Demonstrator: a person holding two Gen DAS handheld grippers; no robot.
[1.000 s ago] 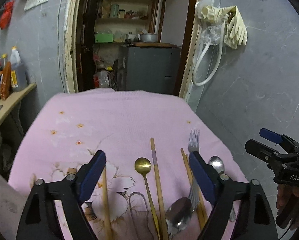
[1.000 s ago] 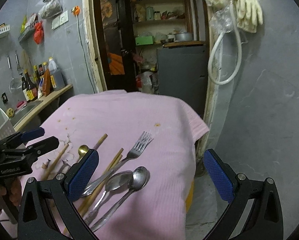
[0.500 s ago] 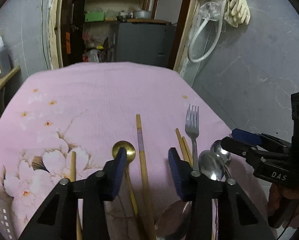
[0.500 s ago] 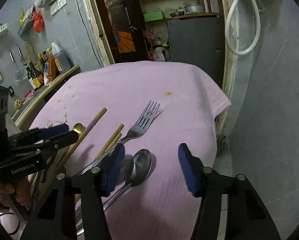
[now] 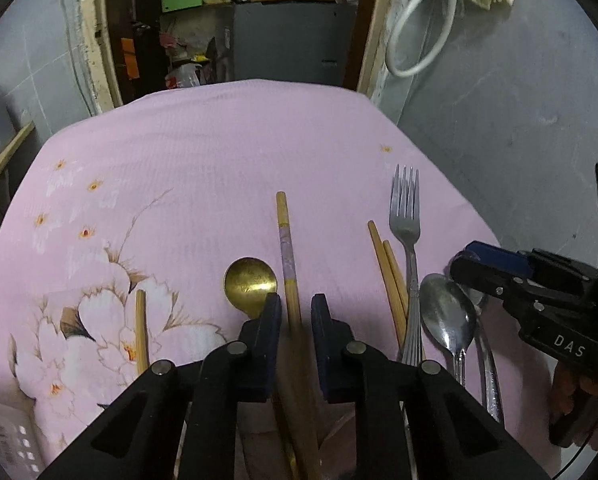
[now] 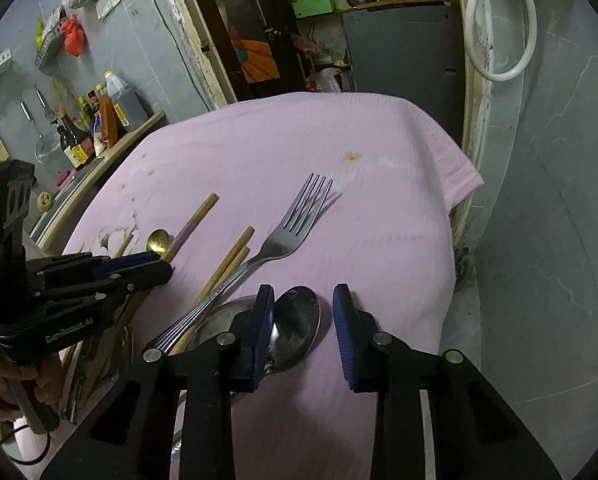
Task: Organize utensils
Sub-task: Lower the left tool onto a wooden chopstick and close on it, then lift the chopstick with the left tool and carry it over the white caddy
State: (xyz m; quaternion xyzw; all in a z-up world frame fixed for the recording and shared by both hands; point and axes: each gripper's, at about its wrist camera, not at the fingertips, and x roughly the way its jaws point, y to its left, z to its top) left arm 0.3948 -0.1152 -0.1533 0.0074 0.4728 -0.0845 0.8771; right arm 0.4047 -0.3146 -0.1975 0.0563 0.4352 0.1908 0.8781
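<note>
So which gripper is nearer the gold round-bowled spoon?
Left. The left gripper sits right beside the gold round-bowled spoon, straddling the neighbouring wooden chopstick. The right gripper is off by the silver spoon.

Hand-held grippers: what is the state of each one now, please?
Left hand-held gripper: open, narrow gap around the purple-banded chopstick, not clamped.
Right hand-held gripper: open, straddling the steel spoon.

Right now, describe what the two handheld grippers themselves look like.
Both are black plastic with angular arms, silver pivot screws and blue pads on the jaws. The right gripper carries white lettering reading "DAS" on its body; the left gripper has white lettering too blurred to read. Bare fingers wrap each handle; no sleeves show.
</note>
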